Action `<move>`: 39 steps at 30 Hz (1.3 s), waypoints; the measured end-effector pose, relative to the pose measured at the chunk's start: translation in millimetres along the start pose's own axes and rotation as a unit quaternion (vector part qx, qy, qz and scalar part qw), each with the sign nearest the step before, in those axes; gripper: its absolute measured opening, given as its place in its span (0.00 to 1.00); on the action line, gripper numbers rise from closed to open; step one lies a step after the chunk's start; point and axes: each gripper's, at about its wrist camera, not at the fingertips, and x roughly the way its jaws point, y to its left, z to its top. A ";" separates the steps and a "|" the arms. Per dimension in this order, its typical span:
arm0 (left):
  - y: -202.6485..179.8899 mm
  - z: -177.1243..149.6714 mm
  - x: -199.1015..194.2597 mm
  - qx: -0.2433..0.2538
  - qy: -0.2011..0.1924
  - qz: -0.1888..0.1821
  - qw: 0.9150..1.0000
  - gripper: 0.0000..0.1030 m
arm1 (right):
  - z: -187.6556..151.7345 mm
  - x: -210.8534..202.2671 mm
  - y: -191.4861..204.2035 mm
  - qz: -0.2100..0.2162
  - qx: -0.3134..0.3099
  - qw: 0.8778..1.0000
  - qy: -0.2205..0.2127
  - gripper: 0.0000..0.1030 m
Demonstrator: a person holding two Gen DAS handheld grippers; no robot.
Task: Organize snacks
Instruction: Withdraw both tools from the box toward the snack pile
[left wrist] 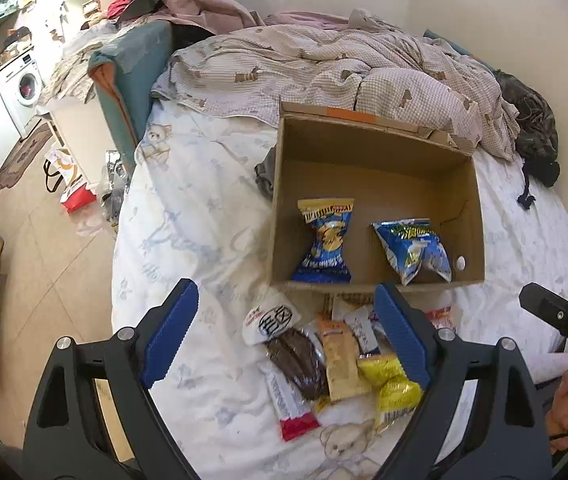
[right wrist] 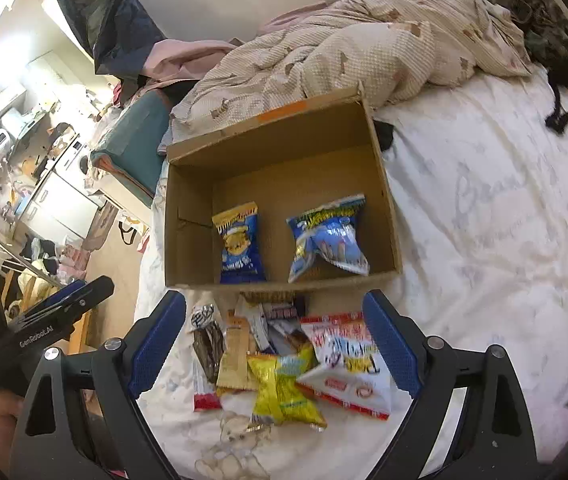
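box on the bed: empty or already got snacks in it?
Not empty: the cardboard box holds two blue snack bags; most of its floor is bare.

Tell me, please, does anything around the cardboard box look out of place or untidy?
Yes: only two blue bags lie in the cardboard box; the other snacks sit heaped on the bed sheet before it.

The location is a lived-in home, a bedroom opening onto a utility area. A bed [left wrist: 188,208] with a bear-print sheet is occupying most of the view, with a rumpled checked quilt [left wrist: 323,68] lying at its head. A washing machine [left wrist: 24,84] is standing among white cabinets, and bags are cluttering the tiled floor [left wrist: 52,264].
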 end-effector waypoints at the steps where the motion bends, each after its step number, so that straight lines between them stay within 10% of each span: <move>1: 1.7 -4.0 -2.2 -0.002 0.001 -0.002 1.000 0.85 | -3.4 -2.0 -1.0 0.001 0.005 1.000 0.000 0.90; 10: 11.4 -28.0 -30.1 -0.021 0.017 0.010 1.000 0.85 | -16.5 -13.6 -2.0 0.003 0.019 1.000 -0.004 0.90; 23: -19.2 -25.0 -28.4 0.089 -0.016 0.015 0.996 0.85 | -24.9 -9.5 -13.8 0.012 0.043 0.999 0.011 0.90; 33: 1.6 -23.9 14.3 -0.021 0.046 -0.009 0.999 0.85 | -30.4 -6.0 -14.1 0.002 0.027 0.999 0.027 0.90; 39: 26.7 -36.9 63.7 -0.111 0.136 -0.027 0.984 0.85 | -24.3 5.3 -27.8 0.008 0.072 0.997 0.038 0.90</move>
